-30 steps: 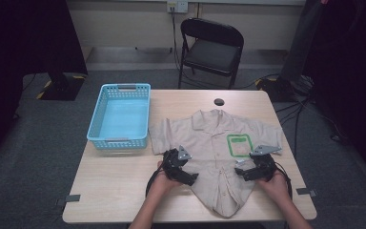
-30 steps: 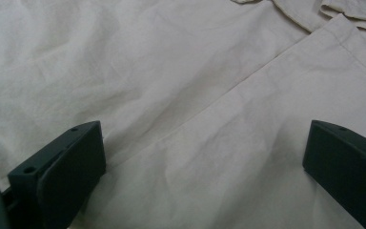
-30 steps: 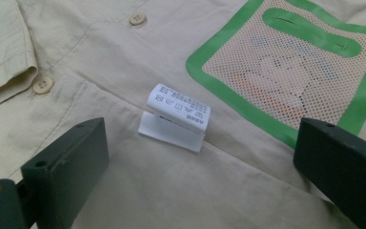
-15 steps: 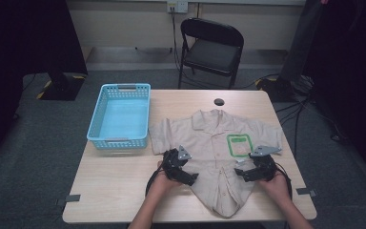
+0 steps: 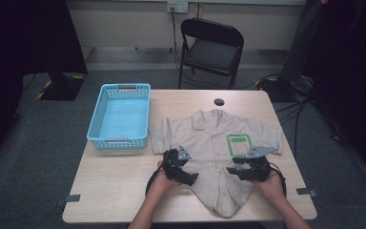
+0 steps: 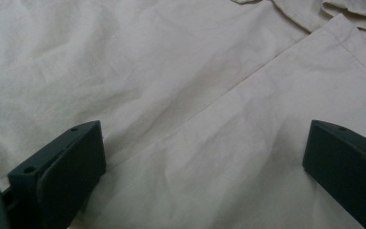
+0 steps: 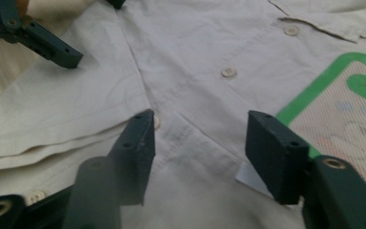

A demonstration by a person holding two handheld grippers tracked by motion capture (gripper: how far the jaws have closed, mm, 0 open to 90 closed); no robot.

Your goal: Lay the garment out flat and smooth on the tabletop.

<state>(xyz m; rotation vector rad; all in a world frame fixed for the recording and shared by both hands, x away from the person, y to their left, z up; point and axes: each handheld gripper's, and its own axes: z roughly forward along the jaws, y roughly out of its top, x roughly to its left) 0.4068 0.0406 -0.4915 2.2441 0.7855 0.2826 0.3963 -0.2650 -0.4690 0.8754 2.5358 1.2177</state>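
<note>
High view: we see both tools over beige shirt [image 5: 209, 138]; left tool [image 5: 187, 175] wide, right tool [image 5: 235, 171] just narrowing, seemingly gripping nothing.

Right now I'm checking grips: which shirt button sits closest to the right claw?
The button beside its left jaw's tip, on the placket; the others lie farther up the shirt.

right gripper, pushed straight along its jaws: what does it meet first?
Most likely the beige shirt: the right gripper, whose jaws have just been closing and hold nothing, aims at the button placket just beyond its tips. Farther along lies the left gripper, though depth is unclear.
</note>
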